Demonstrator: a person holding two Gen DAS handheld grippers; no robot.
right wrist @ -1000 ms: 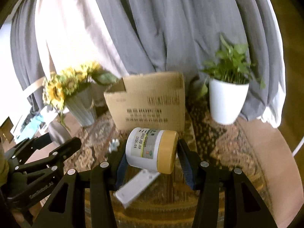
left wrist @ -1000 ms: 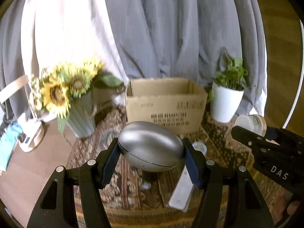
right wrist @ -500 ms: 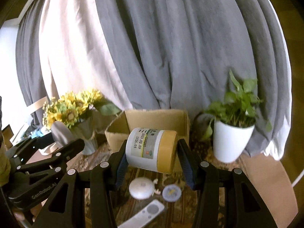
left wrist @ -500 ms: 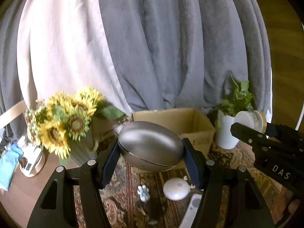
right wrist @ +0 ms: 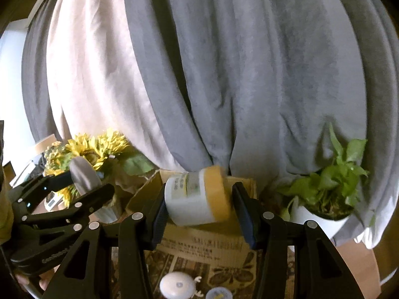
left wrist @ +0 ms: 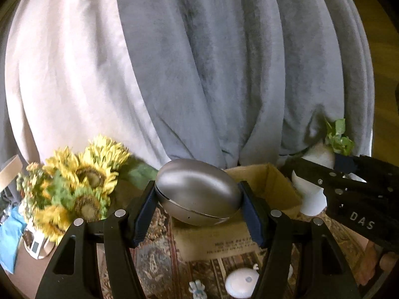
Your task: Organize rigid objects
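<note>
Left tongs (left wrist: 198, 208) clamp a silver egg-shaped case (left wrist: 197, 195), one blue pad on each end, long axis crosswise, held in the air in front of the box (left wrist: 264, 186). Right tongs (right wrist: 199, 210) stand parted: the left pad touches the jar (right wrist: 197, 196) base, while a gap shows between the yellow lid and the right pad. Jar is tilted, lid end up toward 1 o'clock, blurred, over the box's open top; cannot tell whether it is still supported.

Box sits at centre on a patterned rug (left wrist: 154, 256), printed side facing the cameras, flaps up. Sunflowers (left wrist: 82, 186) stand at 9 o'clock of the box. Plant (right wrist: 331, 182) in a white pot at 3 o'clock. Grey and white curtain (right wrist: 224, 74) behind, at 12.

On the rug at 6 o'clock of the box: a white round puck (left wrist: 242, 282) and a small white-blue figurine (left wrist: 197, 287) just beside it, apart. A second small disc (right wrist: 218, 294) shows at the right view's bottom edge.
</note>
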